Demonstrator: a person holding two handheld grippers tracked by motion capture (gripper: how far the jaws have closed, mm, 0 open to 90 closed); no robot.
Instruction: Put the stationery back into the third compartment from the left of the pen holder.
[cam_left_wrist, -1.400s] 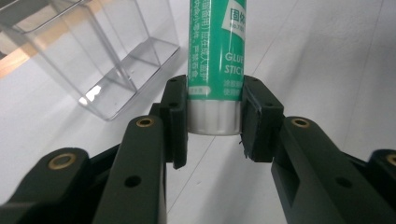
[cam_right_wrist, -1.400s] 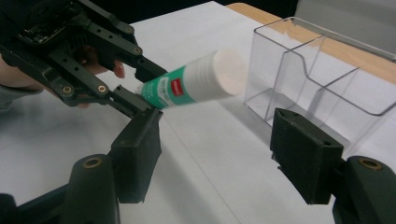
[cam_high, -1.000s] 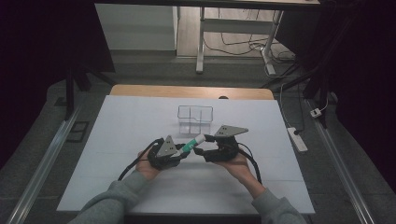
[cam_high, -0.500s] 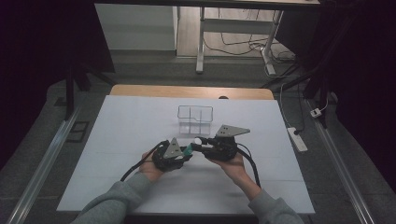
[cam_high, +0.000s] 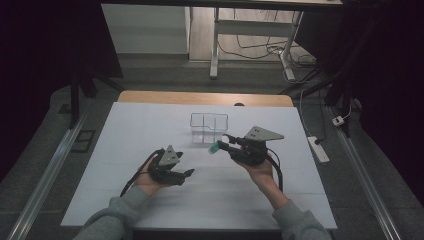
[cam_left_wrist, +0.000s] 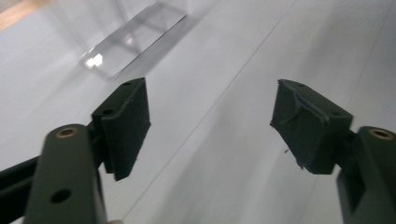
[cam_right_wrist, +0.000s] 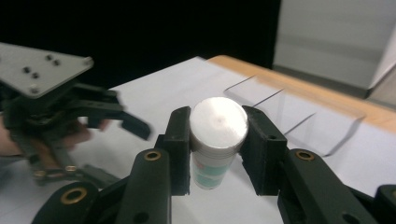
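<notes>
Right gripper (cam_right_wrist: 218, 154) clamps a small white-capped tube (cam_right_wrist: 215, 140), held in the air just short of the clear divided box (cam_high: 209, 127). Left gripper (cam_left_wrist: 210, 126) has its jaws spread, nothing between them, low over the table (cam_high: 125, 130). Pickup looks done; drop into the box is left.

We are looking at a white table (cam_high: 150, 150) with a wooden far edge; a clear divided container (cam_high: 208, 127) is sitting on it.
</notes>
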